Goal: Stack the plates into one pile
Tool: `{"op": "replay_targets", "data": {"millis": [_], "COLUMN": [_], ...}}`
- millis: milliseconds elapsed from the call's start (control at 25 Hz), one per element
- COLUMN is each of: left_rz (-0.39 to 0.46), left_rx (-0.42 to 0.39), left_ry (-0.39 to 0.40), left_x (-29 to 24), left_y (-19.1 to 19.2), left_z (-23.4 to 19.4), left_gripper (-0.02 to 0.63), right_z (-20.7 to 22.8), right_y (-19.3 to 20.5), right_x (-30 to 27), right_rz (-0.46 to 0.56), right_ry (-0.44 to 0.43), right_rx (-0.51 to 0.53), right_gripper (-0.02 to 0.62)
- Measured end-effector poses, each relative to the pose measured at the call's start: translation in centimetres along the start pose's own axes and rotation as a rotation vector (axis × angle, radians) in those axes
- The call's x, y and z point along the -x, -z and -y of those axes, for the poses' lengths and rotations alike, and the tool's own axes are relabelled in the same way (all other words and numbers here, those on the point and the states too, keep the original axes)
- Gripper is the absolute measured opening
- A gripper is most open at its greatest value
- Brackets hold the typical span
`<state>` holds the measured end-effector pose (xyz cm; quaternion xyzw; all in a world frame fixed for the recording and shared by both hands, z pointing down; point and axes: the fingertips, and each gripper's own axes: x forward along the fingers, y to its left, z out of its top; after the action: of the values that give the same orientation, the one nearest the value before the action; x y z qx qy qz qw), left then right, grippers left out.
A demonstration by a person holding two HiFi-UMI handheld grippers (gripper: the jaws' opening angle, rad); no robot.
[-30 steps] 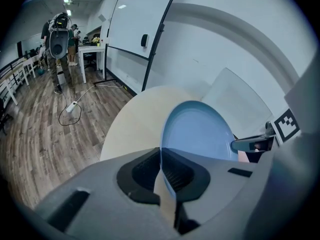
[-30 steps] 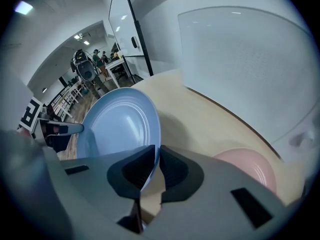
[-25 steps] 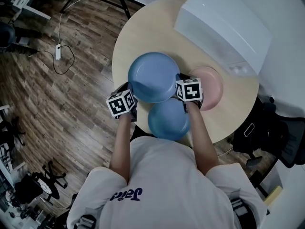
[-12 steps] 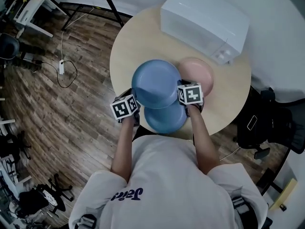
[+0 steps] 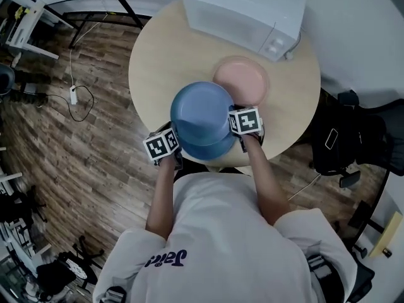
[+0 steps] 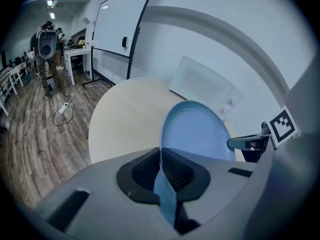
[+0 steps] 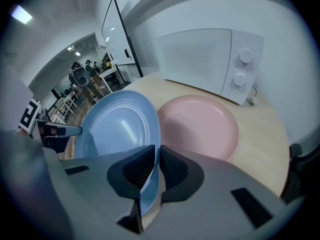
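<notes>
Cool, even indoor light, with heavy wide-angle bending in both gripper views.
The head view was sharp but dimmed toward its corners, the wooden floor (image 5: 76,144) duller than the pale table (image 5: 158,62). Both gripper views bowed straight lines and faded to black at the rim. In the right gripper view a ceiling lamp (image 7: 22,14) glowed at upper left, a pale streak of glare lay on the blue plate (image 7: 120,129), and a soft shadow darkened the near edge of the pink plate (image 7: 200,129).

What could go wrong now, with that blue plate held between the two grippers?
The left gripper and right gripper pinch only the thin rim of the blue plate; a slip on either side could tip and drop it. The pink plate lies close to the right gripper, which might knock it while lowering.
</notes>
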<state>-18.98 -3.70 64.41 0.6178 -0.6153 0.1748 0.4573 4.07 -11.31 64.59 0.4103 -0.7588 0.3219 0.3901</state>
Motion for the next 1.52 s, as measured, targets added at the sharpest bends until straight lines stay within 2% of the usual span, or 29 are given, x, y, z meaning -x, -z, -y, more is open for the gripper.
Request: {"op": "replay_targets", "data": {"millis": [200, 560, 720, 1120, 1160, 1200, 1240, 1280, 1320, 1440, 1520], "left_rz": [-0.054, -0.128, -0.16, -0.209, -0.209, -0.206, -0.2, -0.191, -0.179, -0.14, -0.145], "left_rx": [-0.005, -0.016, -0.016, -0.084, -0.085, -0.084, -0.08, -0.074, -0.068, -0.078, -0.086], "left_ry": [0.0, -0.04, -0.055, -0.039, -0.026, -0.003, 0.033, 0.074, 0.108, 0.131, 0.128], "left_x": [-1.1, -1.3, -2.0, -3.1, -3.1, -3.0, -2.9, -2.7, -2.5, -2.2, -2.4], "left_y": [3.3, 6.7, 8.0, 9.0, 8.9, 8.7, 8.4, 8.1, 7.7, 6.9, 6.9], "left_z": [1.0, -1.1, -1.8, -1.6, -1.4, -1.0, -0.3, 0.4, 1.0, 1.6, 1.3], "left_gripper": [0.025, 0.025, 0.025, 0.026, 0.026, 0.03, 0.072, 0.172, 0.229, 0.241, 0.242], "right_z": [1.5, 0.0, -0.3, -0.5, -0.7, -0.8, -0.9, -1.0, -1.1, -0.8, -0.6], "right_y": [3.4, 7.7, 8.7, 9.1, 9.1, 9.1, 9.0, 9.0, 9.0, 8.7, 8.5], "right_x": [0.0, -1.9, -2.8, -3.2, -3.2, -3.2, -3.2, -3.2, -3.1, -3.1, -3.1], "right_rz": [-0.05, -0.178, -0.223, -0.264, -0.267, -0.264, -0.259, -0.254, -0.244, -0.191, -0.169], "right_ry": [0.01, -0.008, 0.004, 0.012, 0.001, -0.006, -0.013, -0.023, -0.034, -0.059, -0.08], "right_rx": [-0.018, 0.022, 0.045, 0.059, 0.062, 0.07, 0.08, 0.087, 0.089, 0.061, 0.017], "right_gripper": [0.041, 0.041, 0.041, 0.041, 0.052, 0.091, 0.189, 0.236, 0.236, 0.236, 0.236]}}
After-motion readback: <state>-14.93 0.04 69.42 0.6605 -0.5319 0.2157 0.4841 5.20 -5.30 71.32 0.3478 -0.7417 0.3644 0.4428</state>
